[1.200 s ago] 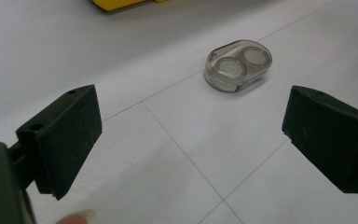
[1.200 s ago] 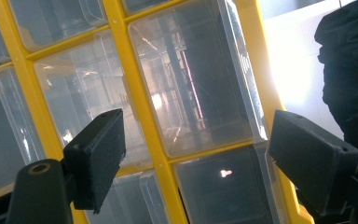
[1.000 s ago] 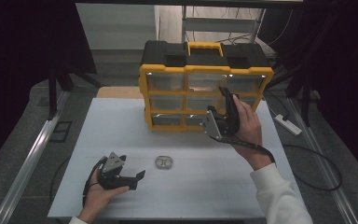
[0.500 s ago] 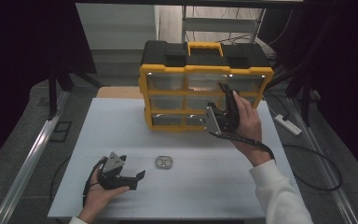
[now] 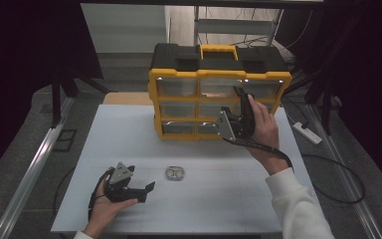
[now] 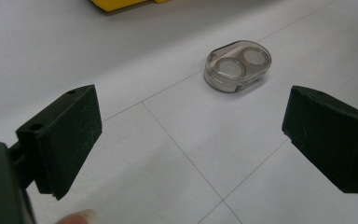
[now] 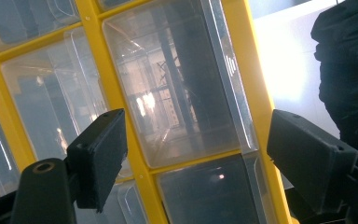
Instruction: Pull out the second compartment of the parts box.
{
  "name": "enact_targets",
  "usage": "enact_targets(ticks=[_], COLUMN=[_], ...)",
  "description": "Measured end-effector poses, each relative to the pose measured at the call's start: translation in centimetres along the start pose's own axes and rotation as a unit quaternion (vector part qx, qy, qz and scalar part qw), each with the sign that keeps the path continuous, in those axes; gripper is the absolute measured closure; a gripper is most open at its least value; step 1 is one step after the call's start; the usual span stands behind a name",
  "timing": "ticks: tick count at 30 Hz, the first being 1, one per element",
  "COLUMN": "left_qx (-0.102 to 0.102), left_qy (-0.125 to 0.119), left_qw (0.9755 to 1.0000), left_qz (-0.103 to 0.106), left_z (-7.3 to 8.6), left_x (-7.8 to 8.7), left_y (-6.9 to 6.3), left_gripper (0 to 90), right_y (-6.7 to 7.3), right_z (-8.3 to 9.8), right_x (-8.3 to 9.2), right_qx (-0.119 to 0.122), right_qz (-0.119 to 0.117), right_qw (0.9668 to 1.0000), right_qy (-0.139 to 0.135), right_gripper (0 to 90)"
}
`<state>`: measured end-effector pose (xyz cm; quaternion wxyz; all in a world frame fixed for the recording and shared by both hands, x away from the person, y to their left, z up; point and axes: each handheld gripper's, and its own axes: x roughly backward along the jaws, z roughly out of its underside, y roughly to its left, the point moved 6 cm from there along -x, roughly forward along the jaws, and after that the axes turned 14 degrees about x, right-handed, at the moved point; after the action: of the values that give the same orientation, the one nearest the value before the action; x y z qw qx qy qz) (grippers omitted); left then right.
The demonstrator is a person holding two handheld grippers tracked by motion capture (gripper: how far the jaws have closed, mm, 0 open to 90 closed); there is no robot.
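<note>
- Left claw (image 5: 145,192): no change from a second ago. It lies low on the worktop (image 5: 129,129), well out in front of the organiser's left end. In the left gripper view its jaws stand wide apart with nothing between them (image 6: 191,140). I read it as waiting its turn.
- Clear case (image 5: 175,173): it hasn't shifted either. It lies flat on the worktop in front of the organiser, near the left claw and ahead of its spread jaws (image 6: 237,66). It is a small oval with two round wells side by side. In the high view its long axis runs roughly along the organiser's front, so I would take it across its narrow width.
- Organiser (image 5: 219,74): the yellow frame with its black top stands upright at the far side of the worktop. All the clear drawers look pushed in.
- Drawer (image 7: 177,93): it sits in the organiser's right-hand column, in what looks like the middle row. Its face points back at me and its long axis runs across the organiser's front. From here I can't make out any contents.
- Right claw (image 5: 239,99): this is the one thing that has moved, edging up slightly and closer to the organiser's front over the last second. Its jaws are spread and empty, bracketing that drawer's face in the right gripper view (image 7: 196,158). I can't tell whether they touch it. My judgement is that the approach is nearly finished and pulling the drawer open comes next.
</note>
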<state>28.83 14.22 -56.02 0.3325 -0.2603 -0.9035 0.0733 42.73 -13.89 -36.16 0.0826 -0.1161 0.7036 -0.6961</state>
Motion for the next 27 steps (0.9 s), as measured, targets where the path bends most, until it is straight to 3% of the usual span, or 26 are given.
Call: enact_targets(ticks=[27], left_qx=[-0.001], left_qy=[0.001], left_qw=[1.0], left_qz=[-0.001], left_z=[0.0], left_x=[0.0], left_y=[0.1], left_gripper=[5.5], right_y=[-0.3], right_z=[0.0], right_x=[-1.6], right_qx=[0.002], right_qz=[-0.002], right_qw=[1.0], right_qy=[0.008], right_gripper=[21.8])
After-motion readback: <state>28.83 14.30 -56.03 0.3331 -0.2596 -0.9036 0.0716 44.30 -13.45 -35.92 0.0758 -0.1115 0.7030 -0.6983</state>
